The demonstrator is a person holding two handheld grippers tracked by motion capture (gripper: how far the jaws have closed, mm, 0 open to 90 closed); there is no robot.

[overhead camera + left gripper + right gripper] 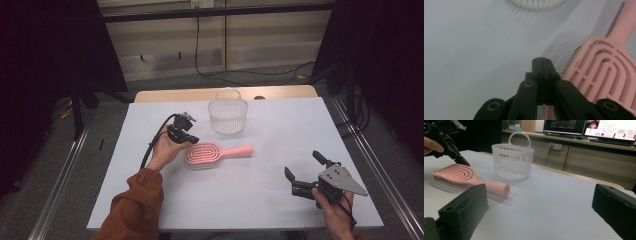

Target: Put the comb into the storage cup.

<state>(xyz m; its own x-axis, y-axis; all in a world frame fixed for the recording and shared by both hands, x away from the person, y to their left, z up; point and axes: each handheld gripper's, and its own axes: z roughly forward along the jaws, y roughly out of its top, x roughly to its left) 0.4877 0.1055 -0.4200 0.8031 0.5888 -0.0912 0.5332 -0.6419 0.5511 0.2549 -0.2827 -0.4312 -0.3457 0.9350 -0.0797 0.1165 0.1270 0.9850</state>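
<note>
High view: left gripper (191, 140), jaws together, beside pink hairbrush (216, 152); right gripper (303, 171) agape; next, part jaws and grasp brush

This looks like a lab or office room set up for recording. The surface (280, 200) is a small table under a plain white sheet, ringed by metal rails (60, 185) on a grey carpeted floor, with dark curtains (45, 60) at 10 and 2 o'clock. A black cable (235, 74) trails across the floor at 12 o'clock below a pale panelled wall. In the right gripper view, lit monitors (610, 128) stand on a long counter (579, 143) with a wall socket (555, 146) beneath.
</note>
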